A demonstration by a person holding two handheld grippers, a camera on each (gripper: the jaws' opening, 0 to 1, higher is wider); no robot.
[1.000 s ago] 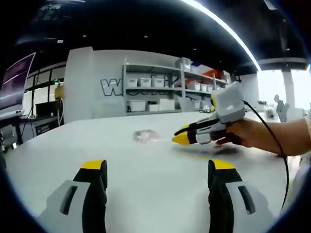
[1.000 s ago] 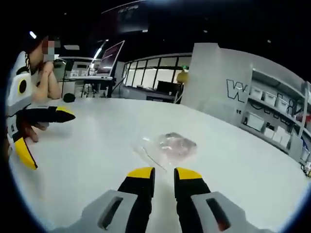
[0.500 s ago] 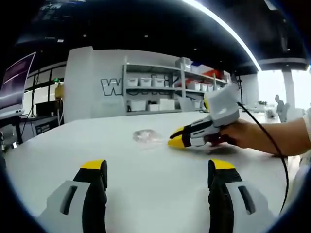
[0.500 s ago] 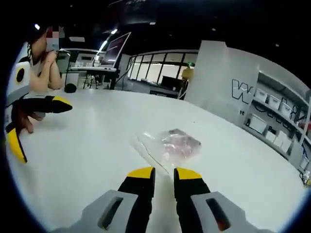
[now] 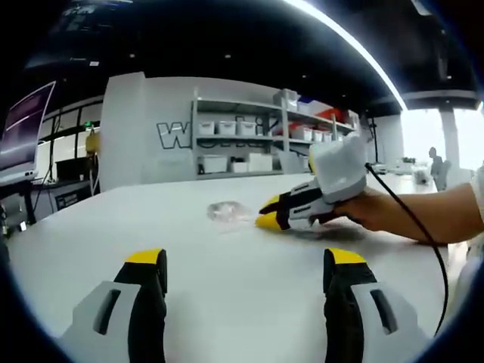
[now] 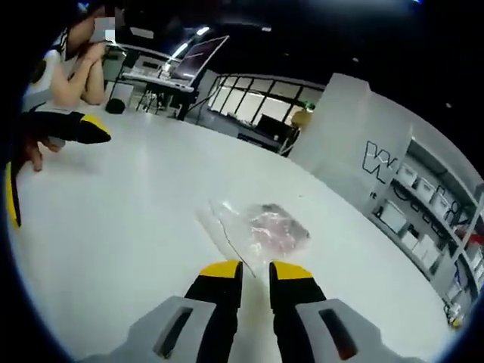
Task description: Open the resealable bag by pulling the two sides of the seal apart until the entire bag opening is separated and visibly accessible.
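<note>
Resealable bag (image 6: pixel 257 231) lies flat and unopened mid-worktop (image 6: pixel 136 219), far from any edge. Right gripper (image 6: pixel 255 271), jaws nearly closed and empty, sits just short of it; it should spread before pinching one seal lip. Left gripper (image 5: pixel 248 261) waits wide apart, empty.

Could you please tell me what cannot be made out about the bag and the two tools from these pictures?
- Bag seal: in the right gripper view, too faint on clear plastic to tell zipped from parted.
- Bag contents: pinkish, blurred.
- Right tool: whether its tips touch the bag edge is hidden by the tips themselves.
- Bag in the left gripper view: too small, partly behind the right tool.
- Left tool: base cut off by the bottom edge.
</note>
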